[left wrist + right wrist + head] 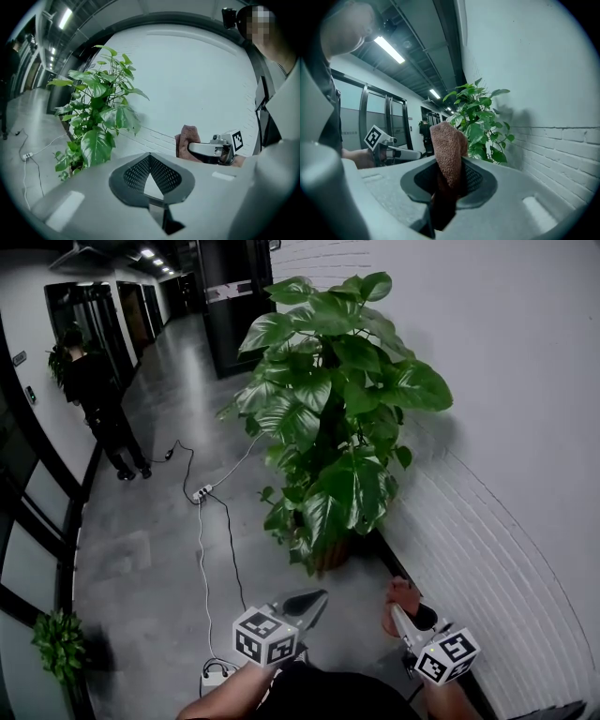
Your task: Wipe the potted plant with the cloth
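Nubby terry cloth (448,154), glossy leaves (337,409)

A leafy green potted plant (328,427) is set upright on the floor (150,549) against the wall (487,334), and a brown cloth (449,150) is clamped in the right hand-held gripper (452,183).

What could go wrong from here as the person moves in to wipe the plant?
The plant is tall and leafy over a small pot; a firm push with the cloth, clamped in the right gripper, might tip it or tear leaves. The left gripper is shut and empty, so nothing steadies the leaves. A cable on the floor nearby could catch a foot.
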The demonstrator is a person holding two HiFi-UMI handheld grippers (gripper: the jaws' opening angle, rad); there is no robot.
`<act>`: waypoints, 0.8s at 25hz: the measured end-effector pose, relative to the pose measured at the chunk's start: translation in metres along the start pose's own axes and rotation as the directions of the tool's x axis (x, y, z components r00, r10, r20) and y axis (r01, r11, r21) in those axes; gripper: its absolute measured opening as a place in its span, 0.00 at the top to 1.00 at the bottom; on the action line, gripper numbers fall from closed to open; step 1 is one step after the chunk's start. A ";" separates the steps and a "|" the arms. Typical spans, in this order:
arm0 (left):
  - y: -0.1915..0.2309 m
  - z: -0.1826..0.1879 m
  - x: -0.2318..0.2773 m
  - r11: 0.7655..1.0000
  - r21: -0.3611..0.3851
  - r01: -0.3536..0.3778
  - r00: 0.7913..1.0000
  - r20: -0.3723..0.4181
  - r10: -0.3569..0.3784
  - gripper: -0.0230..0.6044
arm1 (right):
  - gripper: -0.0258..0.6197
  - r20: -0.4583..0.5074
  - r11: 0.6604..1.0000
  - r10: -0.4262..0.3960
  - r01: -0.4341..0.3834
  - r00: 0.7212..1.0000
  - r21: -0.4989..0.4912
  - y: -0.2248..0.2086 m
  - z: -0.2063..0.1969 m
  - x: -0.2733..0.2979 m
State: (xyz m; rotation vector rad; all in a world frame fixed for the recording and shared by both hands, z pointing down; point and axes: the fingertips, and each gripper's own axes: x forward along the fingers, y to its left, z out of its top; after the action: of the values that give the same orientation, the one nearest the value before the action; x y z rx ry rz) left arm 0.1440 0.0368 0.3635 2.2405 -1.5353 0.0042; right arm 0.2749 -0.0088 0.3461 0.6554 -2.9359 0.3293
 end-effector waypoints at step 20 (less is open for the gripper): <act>0.004 0.012 0.001 1.000 0.019 -0.005 1.000 0.014 0.005 0.94 | 0.86 -0.007 1.000 -0.004 0.005 1.000 0.012 -0.004 -0.002 0.002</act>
State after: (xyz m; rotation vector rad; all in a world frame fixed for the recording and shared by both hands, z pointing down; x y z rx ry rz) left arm 0.1380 0.0302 0.3539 2.2562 -1.5546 0.0044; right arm 0.2744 -0.0124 0.3489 0.6608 -2.9275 0.3480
